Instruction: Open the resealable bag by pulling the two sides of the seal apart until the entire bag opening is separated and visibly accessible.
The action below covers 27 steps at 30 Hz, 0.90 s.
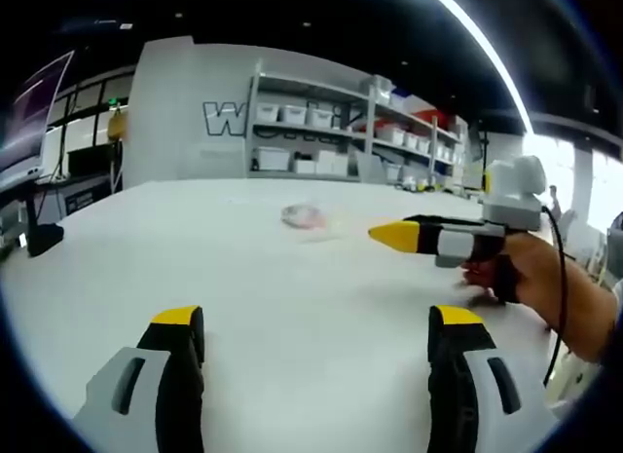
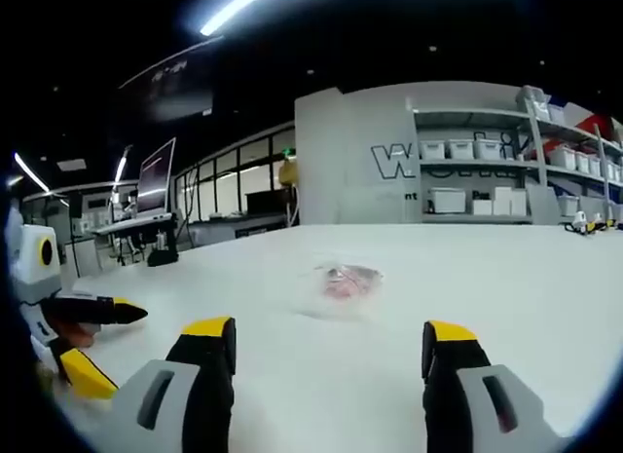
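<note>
A small clear resealable bag (image 1: 310, 217) with something pink inside lies flat on the white table (image 1: 175, 239), well beyond both grippers. My left gripper (image 1: 316, 321) is open low over the table, nothing between its jaws. A hand holds my right gripper (image 1: 397, 236) in from the right, its yellow tip pointing left, short of the bag. In the right gripper view the bag (image 2: 346, 281) lies straight ahead of my open right gripper (image 2: 329, 331). The left gripper (image 2: 107, 346) shows at the left edge, jaws apart. Neither gripper touches the bag.
The table (image 2: 506, 297) is wide and bare around the bag. Shelving with white bins (image 1: 321, 112) stands behind its far edge. A dark stand (image 1: 39, 239) sits at the table's left edge, and a desk with a monitor (image 2: 156, 175) lies beyond.
</note>
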Motion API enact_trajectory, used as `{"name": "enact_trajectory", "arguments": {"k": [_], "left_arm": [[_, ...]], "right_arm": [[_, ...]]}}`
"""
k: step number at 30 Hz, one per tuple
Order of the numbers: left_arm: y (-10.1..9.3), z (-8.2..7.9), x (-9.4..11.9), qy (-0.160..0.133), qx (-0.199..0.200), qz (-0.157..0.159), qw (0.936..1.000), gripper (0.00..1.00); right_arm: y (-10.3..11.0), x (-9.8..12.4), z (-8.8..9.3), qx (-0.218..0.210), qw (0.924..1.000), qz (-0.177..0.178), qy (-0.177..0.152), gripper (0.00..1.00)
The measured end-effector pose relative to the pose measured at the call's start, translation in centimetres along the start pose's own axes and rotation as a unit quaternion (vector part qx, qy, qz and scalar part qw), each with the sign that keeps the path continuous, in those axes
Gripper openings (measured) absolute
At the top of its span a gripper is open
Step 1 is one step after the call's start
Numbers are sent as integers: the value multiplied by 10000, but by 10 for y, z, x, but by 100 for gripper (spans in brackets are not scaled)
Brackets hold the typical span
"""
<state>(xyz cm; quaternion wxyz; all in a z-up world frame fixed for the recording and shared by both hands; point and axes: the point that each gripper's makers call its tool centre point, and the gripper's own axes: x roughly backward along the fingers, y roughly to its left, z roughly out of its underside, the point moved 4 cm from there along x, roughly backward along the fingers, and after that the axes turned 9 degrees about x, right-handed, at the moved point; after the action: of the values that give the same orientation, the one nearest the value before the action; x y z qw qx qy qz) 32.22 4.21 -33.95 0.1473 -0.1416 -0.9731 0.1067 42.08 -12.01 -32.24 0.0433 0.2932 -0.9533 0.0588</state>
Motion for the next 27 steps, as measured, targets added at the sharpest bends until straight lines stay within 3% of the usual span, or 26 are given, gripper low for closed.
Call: {"name": "enact_trajectory", "arguments": {"k": [27], "left_arm": [[1,0,0,-23,-16,-23,10000,95]], "right_arm": [[0,6,-1,-4,10000,-11,-69,77]]}}
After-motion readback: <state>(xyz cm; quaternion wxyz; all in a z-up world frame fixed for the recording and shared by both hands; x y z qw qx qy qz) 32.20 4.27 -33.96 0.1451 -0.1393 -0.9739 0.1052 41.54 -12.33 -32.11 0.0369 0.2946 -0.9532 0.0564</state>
